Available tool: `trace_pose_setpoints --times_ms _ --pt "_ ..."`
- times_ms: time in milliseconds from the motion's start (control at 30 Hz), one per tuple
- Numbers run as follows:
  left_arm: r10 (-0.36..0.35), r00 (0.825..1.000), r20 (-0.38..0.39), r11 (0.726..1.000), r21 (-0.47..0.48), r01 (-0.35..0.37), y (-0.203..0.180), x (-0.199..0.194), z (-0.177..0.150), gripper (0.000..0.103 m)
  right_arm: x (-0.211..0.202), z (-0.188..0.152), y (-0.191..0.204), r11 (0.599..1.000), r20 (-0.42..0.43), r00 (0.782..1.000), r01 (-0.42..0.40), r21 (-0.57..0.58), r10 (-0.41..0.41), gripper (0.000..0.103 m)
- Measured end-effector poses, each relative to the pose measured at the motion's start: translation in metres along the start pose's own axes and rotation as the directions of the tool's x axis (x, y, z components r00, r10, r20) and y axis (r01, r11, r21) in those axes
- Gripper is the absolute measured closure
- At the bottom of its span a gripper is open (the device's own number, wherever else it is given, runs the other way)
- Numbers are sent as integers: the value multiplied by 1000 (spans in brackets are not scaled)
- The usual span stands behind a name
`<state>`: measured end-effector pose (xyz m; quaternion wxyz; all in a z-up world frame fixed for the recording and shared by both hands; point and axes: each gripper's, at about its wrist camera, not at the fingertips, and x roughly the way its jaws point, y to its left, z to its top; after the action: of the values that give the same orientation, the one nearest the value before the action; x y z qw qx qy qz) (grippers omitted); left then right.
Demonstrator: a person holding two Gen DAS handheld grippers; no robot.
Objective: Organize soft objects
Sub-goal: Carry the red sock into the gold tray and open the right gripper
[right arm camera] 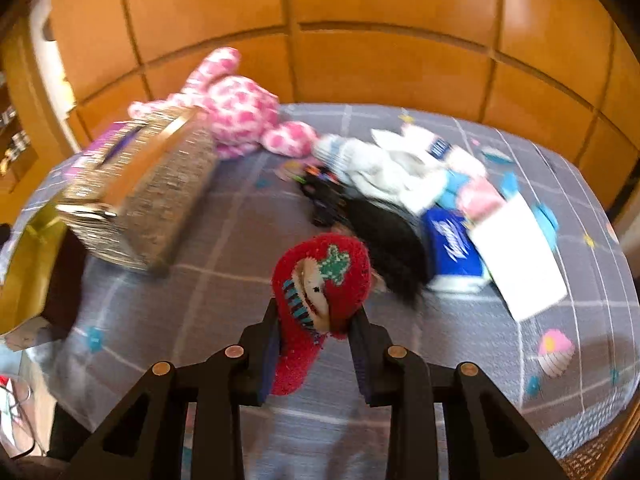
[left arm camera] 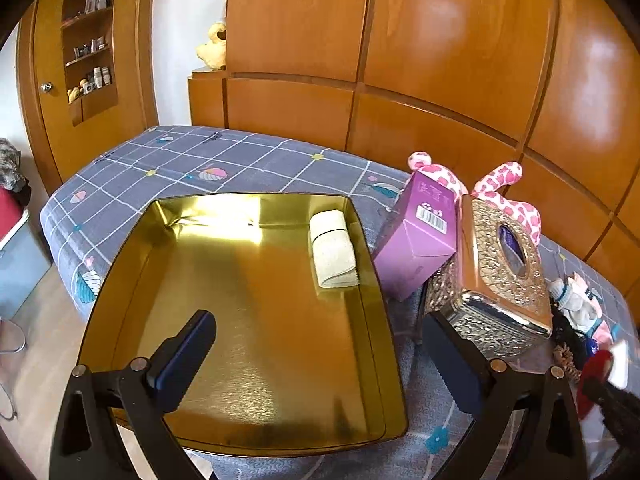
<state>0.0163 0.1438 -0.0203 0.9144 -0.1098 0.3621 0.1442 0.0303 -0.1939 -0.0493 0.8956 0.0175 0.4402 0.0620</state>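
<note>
My right gripper [right arm camera: 315, 342] is shut on a red fuzzy sock [right arm camera: 320, 276] with a green and cream pattern, held above the grey checked bedspread [right arm camera: 224, 240]. Behind it lies a pile of soft things: white socks [right arm camera: 384, 168], a black piece [right arm camera: 384, 236] and a pink-and-blue sock [right arm camera: 476, 196]. My left gripper [left arm camera: 320, 360] hangs open over a gold tin [left arm camera: 256, 320] with nothing between its fingers. In the tin's far right corner lies a rolled cream cloth [left arm camera: 334, 248]. The red sock [left arm camera: 596, 376] also shows at the right edge of the left wrist view.
Right of the tin stand a purple carton [left arm camera: 420, 240] and an ornate metal tissue box [left arm camera: 496, 272], with a pink-spotted plush toy [right arm camera: 240, 112] behind them. A blue packet [right arm camera: 452, 248] and a white card [right arm camera: 520, 256] lie by the pile. Wooden panelling [left arm camera: 440, 60] backs the bed.
</note>
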Motion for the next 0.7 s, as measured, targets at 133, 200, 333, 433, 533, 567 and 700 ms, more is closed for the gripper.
trace_pose_setpoints --times_ms 133,200,333,433,533,567,700 --pt "10 1000 -2 1000 -9 -10 6 1 0 0 -12 16 30 993 35 994 -97 -66 99 72" --pt "15 1000 5 1000 -20 -15 13 1 1 0 -17 25 49 982 49 986 -156 -108 162 72" --pt "42 999 17 997 -62 -41 32 1 6 0 -31 39 90 942 64 958 -259 -211 278 72" --pt "68 998 16 993 -93 -67 49 3 7 0 -33 44 119 912 52 940 -311 -268 336 72" --pt "100 995 12 987 -124 -98 66 5 8 0 -27 47 143 881 22 920 -366 -299 390 72" --pt "110 994 12 985 -135 -108 71 5 8 0 -25 48 153 870 10 914 -382 -311 405 72" --pt "142 990 15 973 -188 -137 92 5 11 0 -21 46 186 828 -26 889 -436 -353 457 72"
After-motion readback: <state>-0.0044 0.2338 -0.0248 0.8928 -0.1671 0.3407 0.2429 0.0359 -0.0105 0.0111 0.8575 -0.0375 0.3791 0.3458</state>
